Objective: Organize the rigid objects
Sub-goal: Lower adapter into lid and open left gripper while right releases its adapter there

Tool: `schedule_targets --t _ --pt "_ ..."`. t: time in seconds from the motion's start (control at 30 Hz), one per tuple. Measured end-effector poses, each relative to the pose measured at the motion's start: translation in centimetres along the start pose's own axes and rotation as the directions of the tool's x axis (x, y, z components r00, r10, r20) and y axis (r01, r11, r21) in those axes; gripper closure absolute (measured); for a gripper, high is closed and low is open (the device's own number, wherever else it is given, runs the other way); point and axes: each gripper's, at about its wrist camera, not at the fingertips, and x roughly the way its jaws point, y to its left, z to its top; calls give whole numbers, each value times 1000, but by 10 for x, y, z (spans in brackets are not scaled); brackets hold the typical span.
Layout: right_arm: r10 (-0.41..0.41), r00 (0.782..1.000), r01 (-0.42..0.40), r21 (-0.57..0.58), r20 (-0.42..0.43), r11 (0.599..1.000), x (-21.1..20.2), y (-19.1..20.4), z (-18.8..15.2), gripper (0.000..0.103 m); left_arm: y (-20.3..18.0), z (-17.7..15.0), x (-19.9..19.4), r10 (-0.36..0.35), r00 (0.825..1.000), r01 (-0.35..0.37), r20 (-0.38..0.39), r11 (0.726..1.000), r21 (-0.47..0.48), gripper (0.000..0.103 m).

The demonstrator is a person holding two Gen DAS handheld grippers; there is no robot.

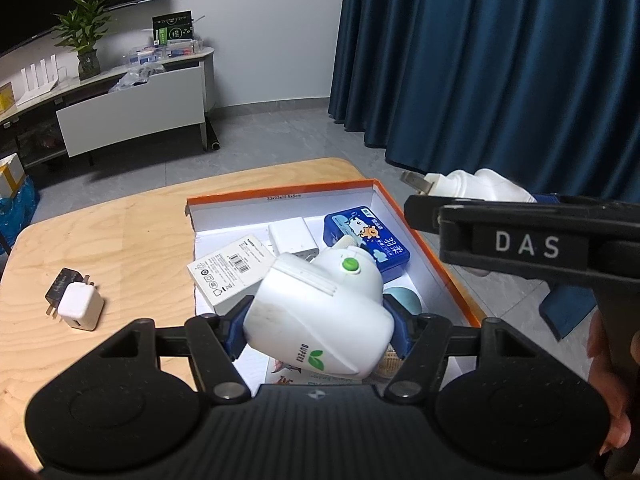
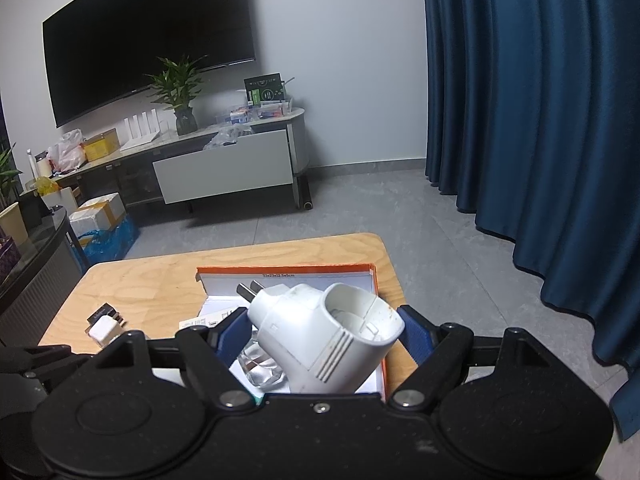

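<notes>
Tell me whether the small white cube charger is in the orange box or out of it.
Out. The white cube charger lies on the wooden table, left of the orange box, beside a black adapter.

Occlusions and unreadable detail, both wrist views

Orange-rimmed box (image 1: 280,194): near wall and much of the floor hidden behind the white plug-in device (image 1: 320,312) held by the left gripper (image 1: 318,328); a round pale-teal item (image 1: 404,298) and a printed sheet (image 1: 288,372) show only as slivers, type indeterminable. White labelled card (image 1: 230,272): print too small to read. Black adapter (image 1: 66,284): mostly covered by the white cube charger (image 1: 80,306). Right view: clear plastic item (image 2: 260,368) largely masked by the second white plug-in device (image 2: 320,340). Hand (image 1: 612,380): cut off at the frame edge.
</notes>
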Motion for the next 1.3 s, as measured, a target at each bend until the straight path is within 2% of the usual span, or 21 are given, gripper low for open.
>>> schedule_targets --t 0.53,0.77,0.93,1.3 --pt "12 999 -13 -8 -51 1000 29 -3 5 9 -3 2 12 -17 1000 17 -16 1000 0 36" --pt "32 996 -32 7 -83 999 55 -6 14 9 -3 3 18 -22 999 22 -24 1000 0 36" --pt "55 998 -53 46 -34 997 59 -14 20 7 -4 4 22 -25 999 25 -30 1000 1 36" --pt "18 998 -24 105 59 994 27 -35 24 7 -12 13 39 -70 997 70 -30 998 -5 36"
